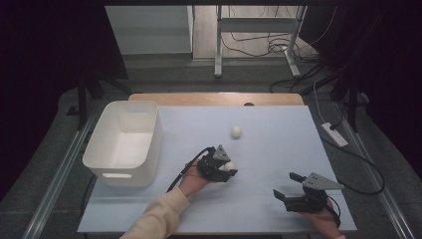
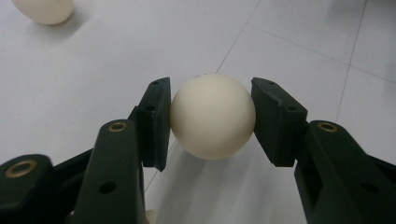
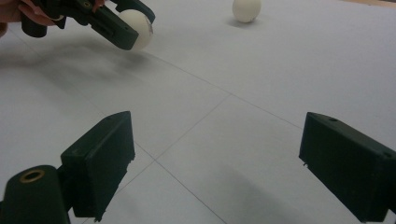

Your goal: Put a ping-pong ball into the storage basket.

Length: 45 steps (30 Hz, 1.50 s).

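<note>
Your left gripper point(image 1: 226, 168) has its black fingers point(image 2: 155, 122) clamped on either side of a smooth, cream-white round ball point(image 2: 213, 115), held at mid-tabletop just above the pale blue-grey tabletop point(image 1: 278, 144). The white rectangular plastic bin point(image 1: 124, 142) stands to the left of that ball, at the tabletop's left edge and near your left hand point(image 1: 191, 181); the carry looks to run leftward, and this hand is by far the nearer one. A second cream-white ball point(image 1: 236, 131) lies loose farther back, just beyond the held one. Your right gripper point(image 1: 298, 191) waits at the near right, its fingers spread wide on nothing, well apart from both balls.
</note>
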{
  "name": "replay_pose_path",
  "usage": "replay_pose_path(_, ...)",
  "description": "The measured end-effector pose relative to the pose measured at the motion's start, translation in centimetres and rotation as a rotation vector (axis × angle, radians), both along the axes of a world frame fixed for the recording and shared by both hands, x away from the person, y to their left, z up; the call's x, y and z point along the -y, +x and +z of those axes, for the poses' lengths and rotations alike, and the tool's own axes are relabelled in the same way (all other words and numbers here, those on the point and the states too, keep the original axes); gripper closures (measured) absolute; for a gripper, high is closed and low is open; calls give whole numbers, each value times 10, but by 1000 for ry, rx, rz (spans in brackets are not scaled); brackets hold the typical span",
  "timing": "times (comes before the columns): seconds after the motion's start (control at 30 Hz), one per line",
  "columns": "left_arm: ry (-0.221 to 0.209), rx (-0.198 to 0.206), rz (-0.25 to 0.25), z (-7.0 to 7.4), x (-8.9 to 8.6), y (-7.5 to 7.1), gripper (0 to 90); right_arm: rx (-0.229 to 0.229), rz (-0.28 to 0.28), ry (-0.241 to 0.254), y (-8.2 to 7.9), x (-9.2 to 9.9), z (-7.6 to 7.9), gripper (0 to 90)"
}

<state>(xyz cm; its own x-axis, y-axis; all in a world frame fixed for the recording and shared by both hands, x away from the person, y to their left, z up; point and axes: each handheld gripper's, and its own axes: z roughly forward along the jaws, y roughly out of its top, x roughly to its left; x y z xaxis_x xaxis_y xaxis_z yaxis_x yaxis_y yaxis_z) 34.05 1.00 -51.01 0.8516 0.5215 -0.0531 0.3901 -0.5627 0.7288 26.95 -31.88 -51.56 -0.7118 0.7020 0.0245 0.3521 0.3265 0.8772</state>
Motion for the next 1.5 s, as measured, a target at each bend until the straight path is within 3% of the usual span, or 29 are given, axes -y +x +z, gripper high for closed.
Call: replay_pose_path(1.5,-128,88,2,48,-28,-13,507,2,-2,0,0,0,0,103)
